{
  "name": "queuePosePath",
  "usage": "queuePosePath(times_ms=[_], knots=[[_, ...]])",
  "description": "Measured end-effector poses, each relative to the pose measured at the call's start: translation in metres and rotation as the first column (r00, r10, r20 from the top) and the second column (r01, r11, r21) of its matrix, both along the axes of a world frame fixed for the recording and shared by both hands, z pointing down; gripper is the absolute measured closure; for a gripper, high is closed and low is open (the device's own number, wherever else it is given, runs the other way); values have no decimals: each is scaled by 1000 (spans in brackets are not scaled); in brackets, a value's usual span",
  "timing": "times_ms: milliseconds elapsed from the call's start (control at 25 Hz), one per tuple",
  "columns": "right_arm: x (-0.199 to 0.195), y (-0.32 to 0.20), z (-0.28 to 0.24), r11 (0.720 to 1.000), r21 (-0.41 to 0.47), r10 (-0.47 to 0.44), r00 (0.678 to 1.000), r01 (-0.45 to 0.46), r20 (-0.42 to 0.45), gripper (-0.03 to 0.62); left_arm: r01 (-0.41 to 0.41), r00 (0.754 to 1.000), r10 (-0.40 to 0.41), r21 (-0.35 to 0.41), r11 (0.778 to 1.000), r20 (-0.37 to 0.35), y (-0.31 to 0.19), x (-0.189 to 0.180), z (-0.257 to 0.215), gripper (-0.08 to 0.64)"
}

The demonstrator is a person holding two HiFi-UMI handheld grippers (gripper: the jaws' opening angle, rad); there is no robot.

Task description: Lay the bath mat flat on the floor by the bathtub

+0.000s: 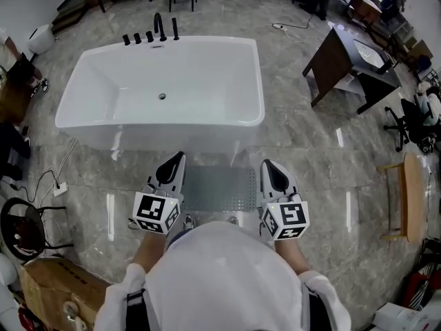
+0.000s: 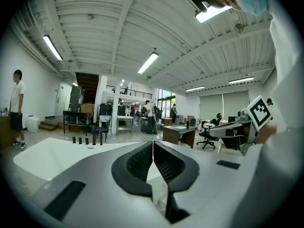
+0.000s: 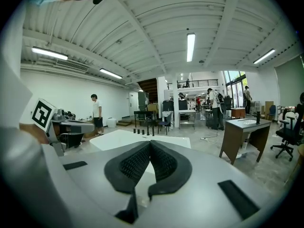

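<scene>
A grey bath mat (image 1: 219, 188) lies flat on the marble floor just in front of the white bathtub (image 1: 162, 92). My left gripper (image 1: 179, 157) hangs above the mat's left edge, and my right gripper (image 1: 266, 165) above its right edge. Both point toward the tub. In the left gripper view the left gripper (image 2: 153, 145) has its black pads pressed together with nothing between them, and the tub (image 2: 42, 158) lies beyond. The right gripper (image 3: 149, 144) is likewise shut and empty, with the tub (image 3: 124, 139) ahead. The mat is hidden in both gripper views.
A dark wooden vanity with a basin (image 1: 348, 64) stands at the right rear. A wooden bench (image 1: 412, 197) sits far right, and a cardboard box (image 1: 52, 283) at the lower left. A cable and power strip (image 1: 60, 187) lie left of the tub. A person (image 2: 16, 109) stands beyond the tub.
</scene>
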State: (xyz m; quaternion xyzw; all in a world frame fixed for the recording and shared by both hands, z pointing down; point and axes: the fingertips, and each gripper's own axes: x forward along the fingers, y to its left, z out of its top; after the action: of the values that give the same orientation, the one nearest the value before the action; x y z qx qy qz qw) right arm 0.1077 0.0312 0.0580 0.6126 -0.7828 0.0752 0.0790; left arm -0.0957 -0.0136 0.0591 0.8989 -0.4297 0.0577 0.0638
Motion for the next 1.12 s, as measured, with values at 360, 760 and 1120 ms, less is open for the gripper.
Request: queuePosePath(times_ms=[360, 760, 1120], knots=[[-9, -2, 5, 1000, -8, -15, 1000, 15, -12, 561, 10, 1000, -10, -31, 999, -4, 0, -5, 9, 526], [-6, -6, 9, 1000, -27, -5, 1000, 5, 1, 561, 4, 1000, -4, -62, 998, 1, -3, -1, 15, 526], [-7, -7, 20, 999, -50, -6, 1000, 5, -7, 562, -9, 1000, 10, -75, 997, 20, -4, 0, 22, 526]])
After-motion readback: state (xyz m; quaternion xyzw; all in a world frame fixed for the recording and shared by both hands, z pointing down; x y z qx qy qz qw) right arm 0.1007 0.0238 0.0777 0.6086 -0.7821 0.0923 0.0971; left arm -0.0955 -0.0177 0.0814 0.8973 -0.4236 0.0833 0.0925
